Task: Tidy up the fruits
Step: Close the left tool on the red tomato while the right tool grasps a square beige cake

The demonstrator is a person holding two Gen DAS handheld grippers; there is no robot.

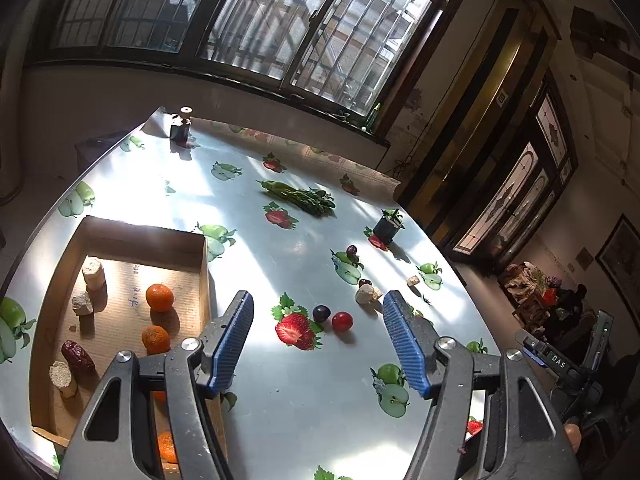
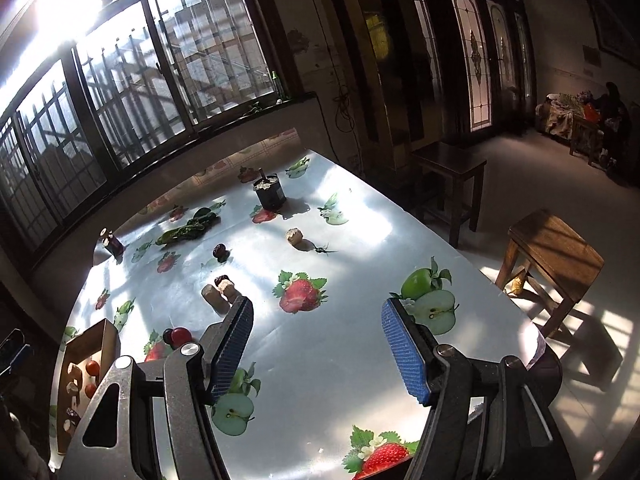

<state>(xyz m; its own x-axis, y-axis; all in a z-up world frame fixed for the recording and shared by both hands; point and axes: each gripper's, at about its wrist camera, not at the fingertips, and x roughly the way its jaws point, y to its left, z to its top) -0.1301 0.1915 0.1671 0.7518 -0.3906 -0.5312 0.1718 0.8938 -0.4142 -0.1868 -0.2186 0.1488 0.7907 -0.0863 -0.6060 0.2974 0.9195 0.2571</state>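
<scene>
The left claw (image 1: 318, 344) hangs spread above the bench (image 1: 280, 264), nothing between its blue pads. Just ahead of it, between the tips, lie a dark plum (image 1: 321, 313) and a red plum (image 1: 342, 321), touching or nearly so. To its left sits a cardboard box (image 1: 120, 312) holding two oranges (image 1: 159, 297), a date (image 1: 77, 357) and pale chunks. The right claw (image 2: 318, 346) is likewise spread and empty over bare bench.
</scene>
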